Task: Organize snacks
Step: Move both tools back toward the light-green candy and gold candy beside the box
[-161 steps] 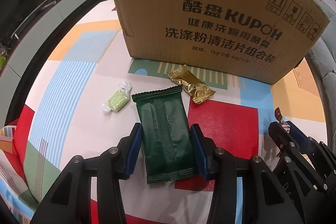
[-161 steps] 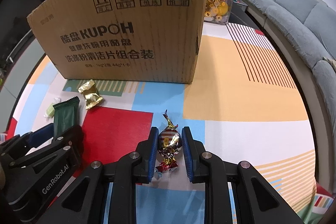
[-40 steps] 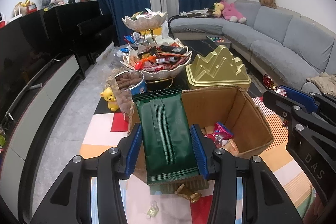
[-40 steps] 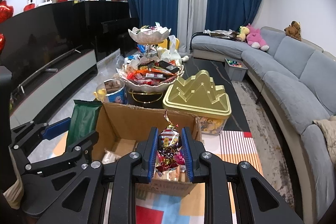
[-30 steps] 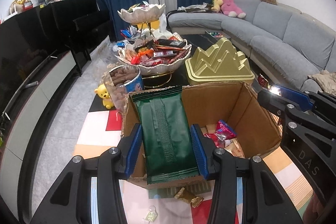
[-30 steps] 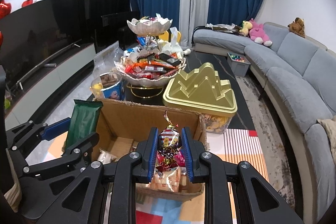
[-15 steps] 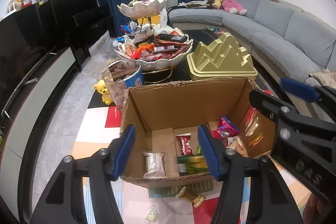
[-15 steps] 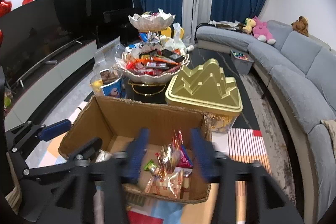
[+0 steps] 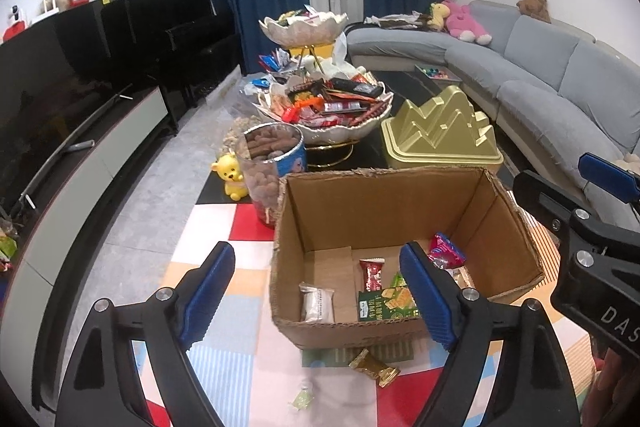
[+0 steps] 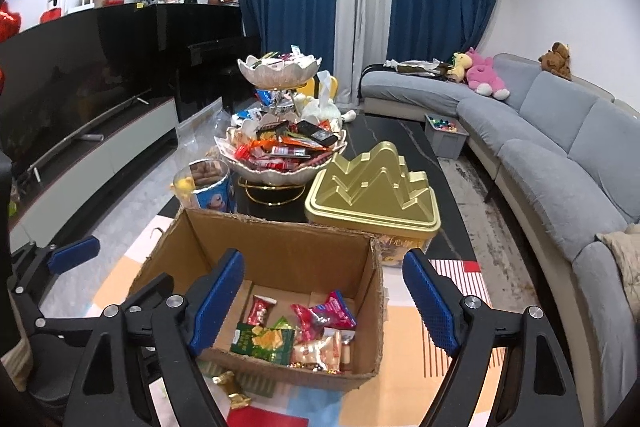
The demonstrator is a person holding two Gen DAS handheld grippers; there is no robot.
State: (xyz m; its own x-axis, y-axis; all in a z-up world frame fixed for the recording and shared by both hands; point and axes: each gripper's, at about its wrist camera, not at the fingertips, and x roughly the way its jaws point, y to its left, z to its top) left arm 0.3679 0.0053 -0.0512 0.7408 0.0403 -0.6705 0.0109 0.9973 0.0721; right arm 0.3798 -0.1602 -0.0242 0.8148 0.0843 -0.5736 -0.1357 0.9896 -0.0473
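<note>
An open cardboard box [image 9: 496, 223] [image 10: 280, 239] stands on the patterned table and holds several wrapped snacks, among them a green cracker pack [image 9: 386, 303] [image 10: 262, 341], a red packet [image 9: 371, 273] and a white packet [image 9: 316, 303]. My left gripper [image 9: 316, 299] is open and empty, above the box's near left side. My right gripper [image 10: 324, 307] is open and empty above the box; it also shows in the left wrist view [image 9: 592, 227]. A gold-wrapped candy [image 9: 374, 371] [image 10: 234, 393] and a small green candy [image 9: 302, 397] lie on the table before the box.
Behind the box stand a gold mountain-shaped tin [image 9: 440, 131] [image 10: 372, 187], a tiered bowl of snacks [image 9: 324, 107] [image 10: 280, 151], a jar of brown snacks [image 9: 272, 163] and a yellow bear figure [image 9: 232, 175]. A grey sofa [image 10: 560, 155] runs along the right.
Both grippers rose from the table to above the box and opened. The green packet left my left gripper and the striped candy left my right gripper; both grippers are empty now.
</note>
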